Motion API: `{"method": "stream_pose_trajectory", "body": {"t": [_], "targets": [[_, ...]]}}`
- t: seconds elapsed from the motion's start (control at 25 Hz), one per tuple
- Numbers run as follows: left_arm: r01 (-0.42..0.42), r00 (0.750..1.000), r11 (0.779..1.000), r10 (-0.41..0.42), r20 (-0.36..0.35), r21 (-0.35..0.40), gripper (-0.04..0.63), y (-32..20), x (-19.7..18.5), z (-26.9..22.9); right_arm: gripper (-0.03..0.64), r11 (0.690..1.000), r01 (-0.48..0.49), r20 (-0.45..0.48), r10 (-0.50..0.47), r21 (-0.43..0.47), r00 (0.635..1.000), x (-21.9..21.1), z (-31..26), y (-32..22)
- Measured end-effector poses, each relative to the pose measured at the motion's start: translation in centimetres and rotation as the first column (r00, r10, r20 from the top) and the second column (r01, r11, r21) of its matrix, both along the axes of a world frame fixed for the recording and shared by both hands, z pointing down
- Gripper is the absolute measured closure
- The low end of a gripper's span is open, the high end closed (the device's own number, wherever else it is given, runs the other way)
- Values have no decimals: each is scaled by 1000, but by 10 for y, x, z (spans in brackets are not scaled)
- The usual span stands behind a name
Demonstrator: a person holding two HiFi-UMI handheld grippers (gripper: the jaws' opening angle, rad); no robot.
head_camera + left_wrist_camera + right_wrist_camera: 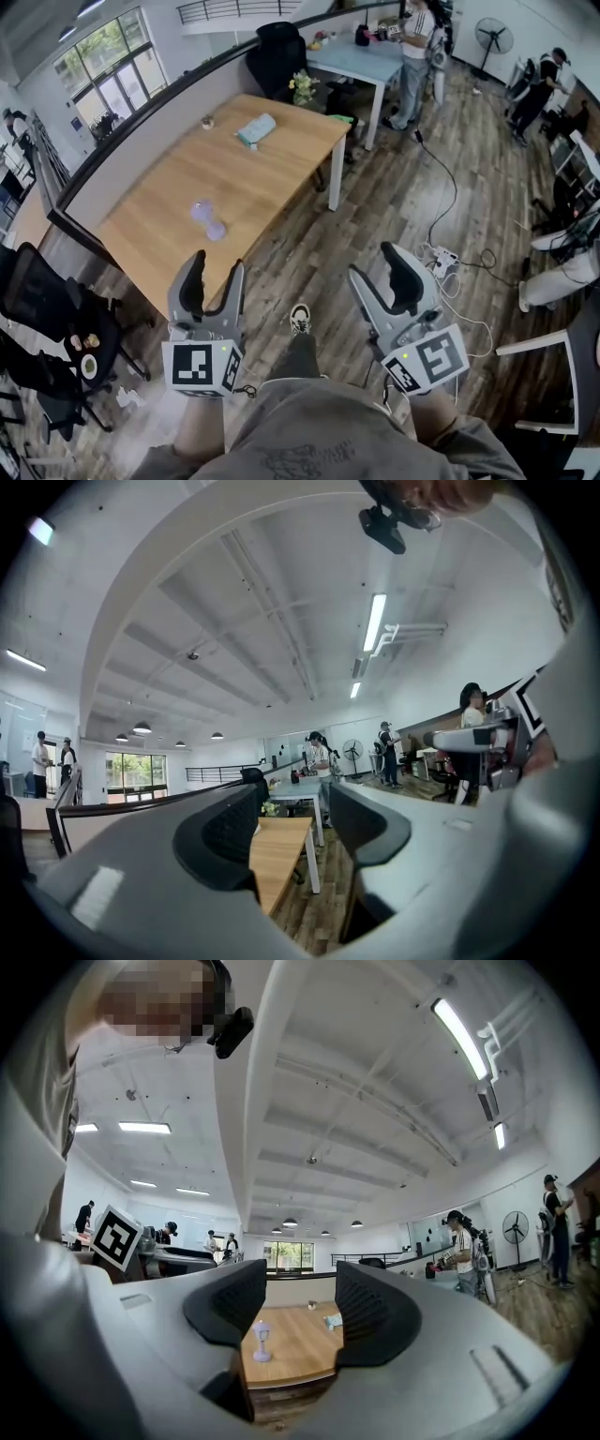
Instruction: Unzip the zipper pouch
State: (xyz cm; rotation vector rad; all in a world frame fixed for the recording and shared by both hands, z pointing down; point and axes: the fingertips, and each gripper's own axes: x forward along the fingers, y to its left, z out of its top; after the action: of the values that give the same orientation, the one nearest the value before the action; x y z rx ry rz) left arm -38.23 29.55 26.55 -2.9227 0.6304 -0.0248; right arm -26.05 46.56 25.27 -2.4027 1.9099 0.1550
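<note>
Teal fabric lump, probably zipper pouch (pixel 256 128), far end of wooden table (pixel 169 216), well away. Expect soft, light, floppy: pin one end, pinch pull tab. Splayed, empty: left gripper (pixel 217 267), right gripper (pixel 380 267).

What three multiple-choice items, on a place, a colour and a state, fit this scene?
1. Where does the pouch lie? A) on the floor B) on the wooden table C) on a chair
2. What colour is the small lamp-like thing on that table? A) red B) purple C) black
3. How do the fingers of the right gripper stand? A) apart, empty B) shut on the pouch C) shut on a cable
Answers: B, it rests on the tabletop; B, it looks pale purple; A, only the table shows between them.
</note>
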Motion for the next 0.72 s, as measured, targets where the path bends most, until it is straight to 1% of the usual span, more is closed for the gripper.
{"method": "stream_pose_trajectory", "body": {"t": [0.24,0.36,0.48,0.72], "targets": [[7,999,1000,-8,32,8,360,-44,32,11,402,999,25,-10,-25,-35,1000,31,13,-44],[1,999,1000,-1,42,1,360,-65,56,14,402,998,31,-6,-31,-51,1000,53,16,-67],[-7,998,1000,7,69,0,360,-91,82,16,402,998,31,-6,-32,-63,999,78,17,-94],[-15,996,1000,16,87,-13,360,-157,132,17,403,995,33,18,-31,-90,999,130,21,-163]]}}
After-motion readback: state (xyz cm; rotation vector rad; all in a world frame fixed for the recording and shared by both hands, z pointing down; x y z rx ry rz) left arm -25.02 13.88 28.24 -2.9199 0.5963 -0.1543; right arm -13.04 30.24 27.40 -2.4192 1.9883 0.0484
